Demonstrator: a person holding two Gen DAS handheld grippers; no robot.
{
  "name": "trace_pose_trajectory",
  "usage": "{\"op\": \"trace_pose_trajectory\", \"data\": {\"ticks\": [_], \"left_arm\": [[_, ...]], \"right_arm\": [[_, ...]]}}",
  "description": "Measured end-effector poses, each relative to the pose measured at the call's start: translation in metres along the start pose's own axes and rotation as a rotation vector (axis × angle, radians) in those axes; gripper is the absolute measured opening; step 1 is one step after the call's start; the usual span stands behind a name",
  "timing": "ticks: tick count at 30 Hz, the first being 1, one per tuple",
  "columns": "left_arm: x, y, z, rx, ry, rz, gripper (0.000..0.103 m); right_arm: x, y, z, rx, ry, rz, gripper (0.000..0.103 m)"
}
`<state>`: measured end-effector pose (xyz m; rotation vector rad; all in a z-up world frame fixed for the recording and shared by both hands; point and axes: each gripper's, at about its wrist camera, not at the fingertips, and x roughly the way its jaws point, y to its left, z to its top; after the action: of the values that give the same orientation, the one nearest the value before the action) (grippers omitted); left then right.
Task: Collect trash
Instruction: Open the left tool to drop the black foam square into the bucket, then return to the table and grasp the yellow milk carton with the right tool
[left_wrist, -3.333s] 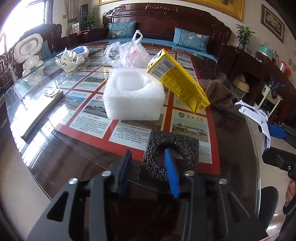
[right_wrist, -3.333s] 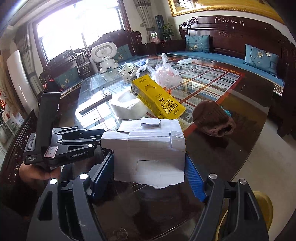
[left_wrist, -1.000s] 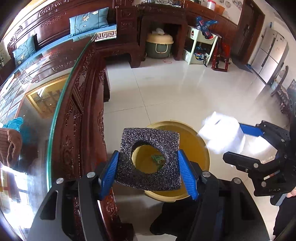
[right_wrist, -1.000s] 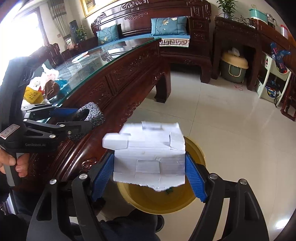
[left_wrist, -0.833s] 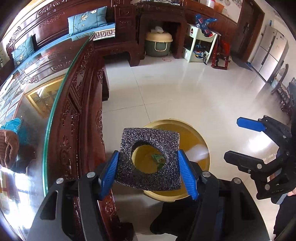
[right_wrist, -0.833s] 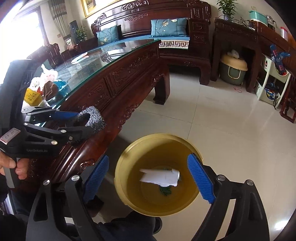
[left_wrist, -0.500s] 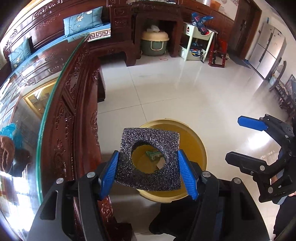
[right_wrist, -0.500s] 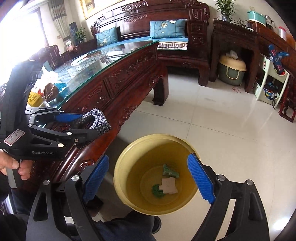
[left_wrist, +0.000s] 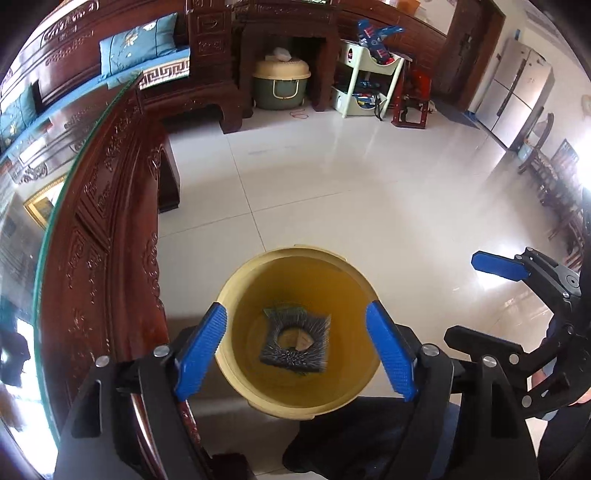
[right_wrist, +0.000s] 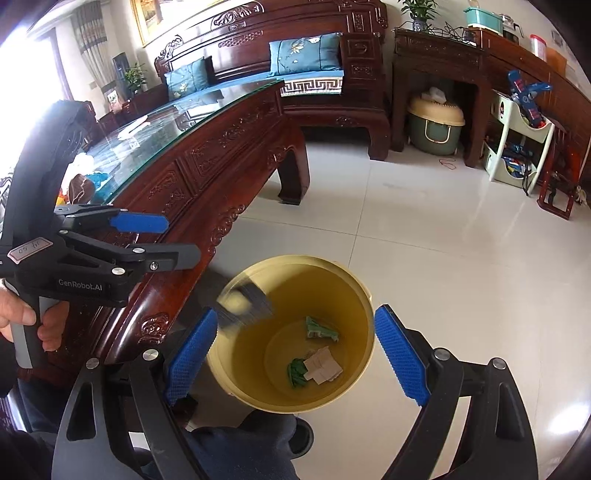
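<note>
A yellow bucket (left_wrist: 236, 291) stands on the pale tiled floor (left_wrist: 332, 184), just beside a carved dark wooden table with a glass tabletop (right_wrist: 177, 122). Above the bucket, the left gripper (left_wrist: 297, 349) has its jaws opening, with nothing pressed between its blue pads. A black foam square with a round hole (left_wrist: 295, 343) is inside the bucket's mouth, blurred. The right gripper (right_wrist: 295, 356), also above the bucket, holds its jaws wide and empty. On the bucket's bottom lie a torn cardboard piece (right_wrist: 323, 365) and green scraps (right_wrist: 321, 328).
</note>
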<state>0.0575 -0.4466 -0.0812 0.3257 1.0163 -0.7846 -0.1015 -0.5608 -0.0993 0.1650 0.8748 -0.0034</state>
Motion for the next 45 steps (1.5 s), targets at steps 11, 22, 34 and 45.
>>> {"op": "trace_pose_trajectory", "data": {"ticks": [11, 22, 34, 45], "left_arm": [[-0.040, 0.010, -0.014, 0.008, -0.073, 0.047, 0.082], [-0.145, 0.079, -0.073, -0.106, -0.247, 0.197, 0.099], [-0.239, 0.187, -0.164, -0.375, -0.339, 0.408, 0.099], [-0.277, 0.260, -0.229, -0.557, -0.346, 0.489, 0.099]], "right_arm": [[-0.014, 0.028, 0.010, -0.045, -0.043, 0.002, 0.089], [-0.028, 0.126, 0.029, -0.212, -0.110, 0.130, 0.093], [-0.015, 0.270, 0.050, -0.420, -0.152, 0.225, 0.094], [0.003, 0.365, 0.062, -0.530, -0.132, 0.423, 0.094]]}}
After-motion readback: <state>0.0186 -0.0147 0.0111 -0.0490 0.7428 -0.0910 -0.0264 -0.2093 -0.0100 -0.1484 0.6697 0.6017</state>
